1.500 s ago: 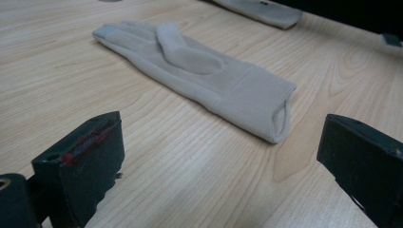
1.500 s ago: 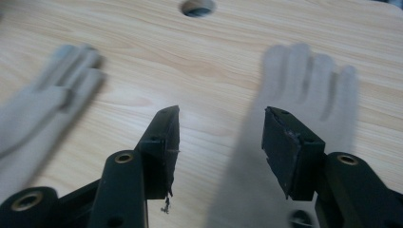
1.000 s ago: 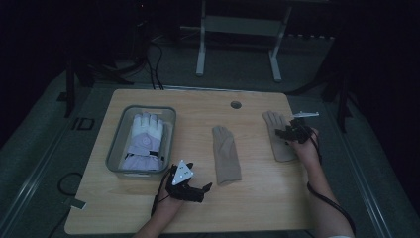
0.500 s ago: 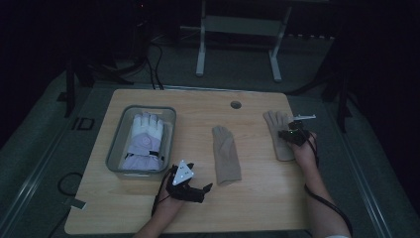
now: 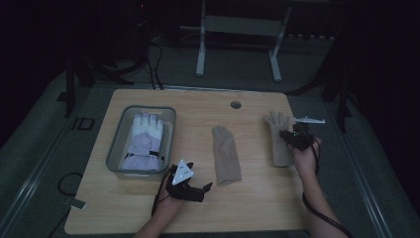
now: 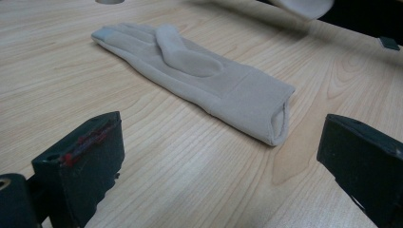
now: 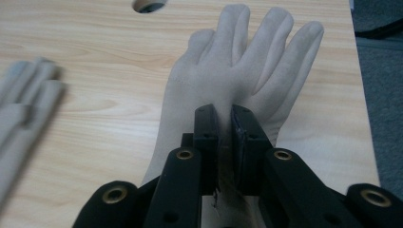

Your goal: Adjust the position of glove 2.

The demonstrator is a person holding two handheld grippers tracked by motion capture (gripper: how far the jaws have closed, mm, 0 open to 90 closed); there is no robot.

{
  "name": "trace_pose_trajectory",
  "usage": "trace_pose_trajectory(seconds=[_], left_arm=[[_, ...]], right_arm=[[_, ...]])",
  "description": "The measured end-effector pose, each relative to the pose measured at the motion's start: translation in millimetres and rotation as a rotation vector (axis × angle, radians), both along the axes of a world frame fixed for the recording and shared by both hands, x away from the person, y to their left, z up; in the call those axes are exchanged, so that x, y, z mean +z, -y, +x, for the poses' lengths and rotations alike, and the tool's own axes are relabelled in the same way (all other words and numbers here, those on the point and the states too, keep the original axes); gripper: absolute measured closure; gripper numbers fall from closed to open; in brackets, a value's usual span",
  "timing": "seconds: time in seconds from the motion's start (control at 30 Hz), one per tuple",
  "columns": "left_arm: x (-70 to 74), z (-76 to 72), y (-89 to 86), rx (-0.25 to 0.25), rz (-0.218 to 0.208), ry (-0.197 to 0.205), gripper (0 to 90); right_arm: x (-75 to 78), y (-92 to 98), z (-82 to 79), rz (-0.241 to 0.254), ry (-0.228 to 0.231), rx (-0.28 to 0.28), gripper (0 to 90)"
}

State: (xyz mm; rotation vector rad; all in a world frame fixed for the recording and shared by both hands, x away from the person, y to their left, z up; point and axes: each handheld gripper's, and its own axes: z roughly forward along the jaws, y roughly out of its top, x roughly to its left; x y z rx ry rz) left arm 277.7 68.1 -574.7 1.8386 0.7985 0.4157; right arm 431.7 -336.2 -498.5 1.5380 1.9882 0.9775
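Note:
Two beige gloves lie on the wooden table (image 5: 198,213). My right gripper (image 5: 288,135) (image 7: 225,114) is shut on the right glove (image 5: 280,151) (image 7: 237,66). Its jaws pinch a fold of fabric just below the spread fingers. The middle glove (image 5: 226,153) (image 6: 199,80) lies flat with its thumb folded over the palm and its cuff toward the near edge. My left gripper (image 5: 205,187) (image 6: 223,156) stands open just left of that cuff, with nothing between its jaws. The middle glove's fingertips show blurred at the left edge of the right gripper view (image 7: 23,104).
A grey plastic bin (image 5: 115,148) at the table's left holds a white and lavender glove (image 5: 143,139). A cable hole (image 5: 236,104) sits near the far edge. A small pale object (image 5: 309,119) lies at the right edge, past the held glove.
The right hand and its gripper have shifted slightly toward the near right over the right beige glove. The left hand has kept still.

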Motion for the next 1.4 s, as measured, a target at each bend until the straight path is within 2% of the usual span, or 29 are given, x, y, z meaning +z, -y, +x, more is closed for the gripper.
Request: trace_pose_trajectory(seconds=[0.07,0.13,0.17,0.23,0.37,0.47,0.53,0.8,0.87,0.97,1.13,1.2,1.27,1.3,1.4], left_arm=[[0.1,-0.2,0.0,-0.001,0.003,0.002,2.1],[0.2,-0.3,0.0,-0.003,0.004,0.002,2.1],[0.2,-0.3,0.0,-0.003,0.004,0.002,2.1],[0.3,-0.3,0.2,-0.003,0.005,0.003,2.1],[0.2,-0.3,0.6,-0.004,0.009,0.004,2.1],[0.4,-0.3,0.6,-0.003,0.008,0.005,2.1],[0.4,-0.4,0.9,-0.002,0.009,0.004,2.1],[0.3,-0.2,1.4,-0.007,0.012,0.01,2.1],[0.6,-0.4,1.4,-0.007,0.011,0.009,2.1],[0.8,-0.7,1.6,-0.01,0.013,0.012,2.1],[0.8,-1.0,2.0,-0.017,0.017,0.013,2.1],[0.8,-1.1,2.2,-0.018,0.02,0.014,2.1],[0.8,-1.0,1.9,-0.019,0.017,0.014,2.1],[0.9,-0.9,1.8,-0.019,0.018,0.013,2.1],[0.7,-0.8,1.6,-0.018,0.014,0.013,2.1]], right_arm=[[4.7,-2.5,-10.0,-0.005,0.003,0.0,82.0],[8.4,-2.4,-20.0,0.015,0.014,-0.005,82.0],[8.4,-2.4,-20.0,0.015,0.014,-0.005,82.0],[10.3,-1.3,-33.2,0.033,0.017,-0.018,82.0],[3.9,-2.1,-46.1,0.032,-0.006,-0.018,81.9],[-3.5,-1.9,-54.7,0.051,-0.025,-0.02,81.7],[-8.8,-2.0,-58.2,0.042,-0.035,-0.02,81.7],[-36.0,-3.1,-56.1,-0.005,-0.095,-0.029,81.3],[-41.8,-3.8,-54.5,0.001,-0.112,-0.032,80.9],[-46.9,-7.3,-53.9,-0.019,-0.119,-0.029,80.3],[-48.2,-8.0,-53.8,-0.021,-0.114,-0.029,77.9],[-46.6,-7.7,-54.2,-0.015,-0.11,-0.021,73.5],[-41.7,-5.9,-55.0,-0.012,-0.1,-0.001,71.1],[-38.0,-4.2,-55.4,-0.004,-0.081,0.02,66.9],[-28.8,0.8,-53.0,-0.021,-0.064,0.095,58.5]])
